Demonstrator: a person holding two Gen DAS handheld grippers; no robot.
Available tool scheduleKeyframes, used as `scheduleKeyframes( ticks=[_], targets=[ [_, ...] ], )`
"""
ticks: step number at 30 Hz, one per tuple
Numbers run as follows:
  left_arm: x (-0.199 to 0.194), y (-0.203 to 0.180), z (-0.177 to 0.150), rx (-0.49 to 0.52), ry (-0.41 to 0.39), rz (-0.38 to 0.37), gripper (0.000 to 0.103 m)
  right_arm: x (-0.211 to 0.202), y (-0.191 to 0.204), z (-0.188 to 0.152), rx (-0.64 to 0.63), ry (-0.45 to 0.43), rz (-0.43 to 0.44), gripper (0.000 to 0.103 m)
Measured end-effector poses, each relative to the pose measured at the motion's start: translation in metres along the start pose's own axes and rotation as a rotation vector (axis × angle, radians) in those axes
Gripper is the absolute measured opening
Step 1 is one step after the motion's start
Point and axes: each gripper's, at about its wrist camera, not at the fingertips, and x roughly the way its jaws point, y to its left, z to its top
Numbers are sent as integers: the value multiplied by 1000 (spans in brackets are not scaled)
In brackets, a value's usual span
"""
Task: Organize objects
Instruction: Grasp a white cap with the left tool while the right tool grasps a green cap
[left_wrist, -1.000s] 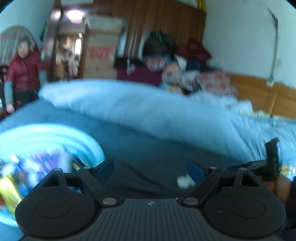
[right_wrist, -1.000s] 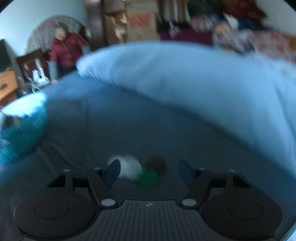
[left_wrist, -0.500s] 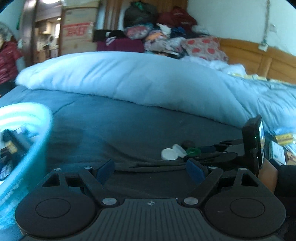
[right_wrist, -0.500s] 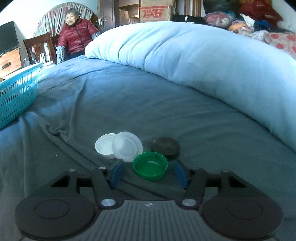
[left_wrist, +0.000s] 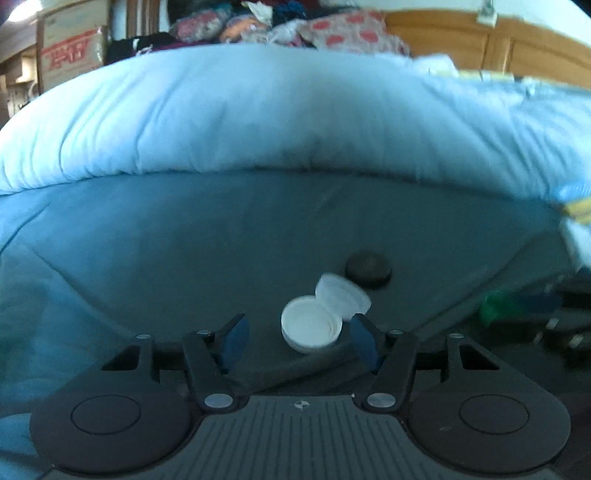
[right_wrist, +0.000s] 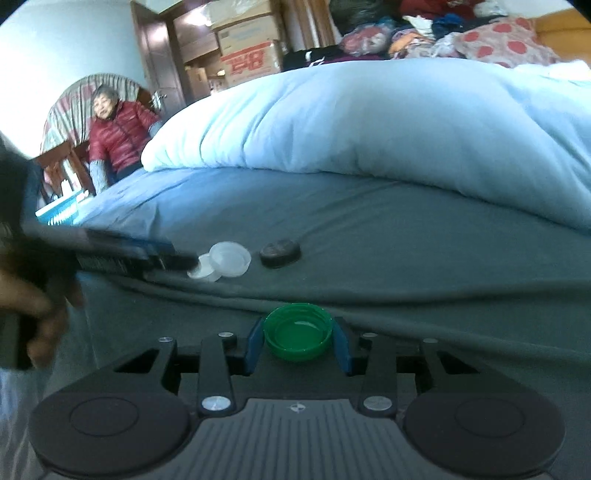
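One cardboard box (right_wrist: 250, 59), red print unreadable

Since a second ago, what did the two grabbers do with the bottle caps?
The right gripper closed on the green cap and lifted it off the sheet. The left gripper swung over from the basket to the white cap, jaws closing around it, not yet touching. The clear cap and dark cap stayed put.

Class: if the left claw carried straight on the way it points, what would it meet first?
Probably the white round plastic cap lying between the closing left claw fingers, untouched as yet; depth is uncertain.
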Motion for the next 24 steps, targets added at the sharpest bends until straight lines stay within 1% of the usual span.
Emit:
scheduleKeyframes(
  ticks=[3,7,8,9,10,13,15,18,20,24],
  targets=[
    [8,-4,-6,9,7,4,61,8,-5,-3,22,10,9,43],
    [12,-3,-3,-2,-3,-4,59,6,-4,-7,25,-3,7,43],
    [13,-4,-1,-3,-2,-4,52,6,-4,-7,25,-5,6,43],
    [13,-5,-1,1,2,2,41,4,-4,-7,25,-8,5,43],
    [12,-6,-1,-1,2,2,39,3,-3,-7,23,-11,5,43],
    [-1,-12,-4,-10,-14,-23,39,-2,0,-7,9,-21,1,43],
    [-17,-16,-9,-18,-30,-27,39,-7,3,-4,-1,-33,-2,43],
    [-56,-20,-14,-43,-73,-15,39,-21,9,-1,3,-51,3,43],
    [-86,-21,-16,-62,-102,16,39,-30,14,3,-6,-62,12,43],
    [-152,-13,-11,-119,-179,95,39,-57,38,17,-41,-102,43,43]
  ],
)
